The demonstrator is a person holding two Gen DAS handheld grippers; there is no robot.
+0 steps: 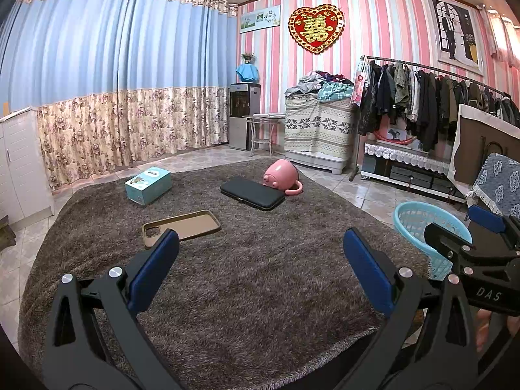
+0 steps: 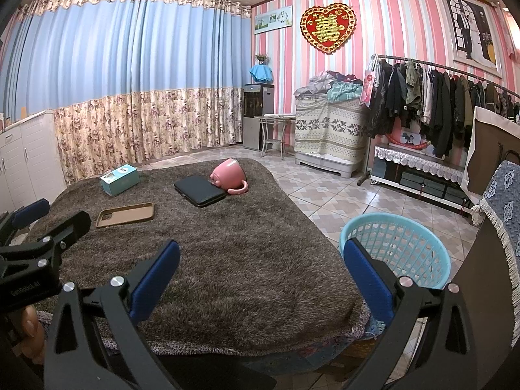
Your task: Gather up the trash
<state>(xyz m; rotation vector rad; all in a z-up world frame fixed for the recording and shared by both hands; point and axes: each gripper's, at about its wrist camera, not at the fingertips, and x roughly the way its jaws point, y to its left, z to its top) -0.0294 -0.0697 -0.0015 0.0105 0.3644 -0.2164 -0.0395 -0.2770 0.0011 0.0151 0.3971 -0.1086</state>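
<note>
Shaggy brown rug [image 1: 243,276] carries teal cardboard box [image 1: 148,185], tan phone case [image 1: 182,227], black flat case [image 1: 252,192], tipped pink mug [image 1: 282,175] far off. Light-blue mesh basket [image 2: 396,248] right, on tile. Left tongs [image 1: 260,256], right tongs [image 2: 261,265] both gape, empty.

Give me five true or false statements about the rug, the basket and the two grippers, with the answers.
1. The pink mug stands upright. False: it lies tipped over, beside the black case.
2. Both grippers are open. True: the left gripper and the right gripper hold nothing.
3. The blue basket sits on the rug. False: it is on the tiled floor at the rug's right edge.
4. The phone case lies flat on the rug. True.
5. The box is inside the basket. False: it is on the rug's far left.
</note>
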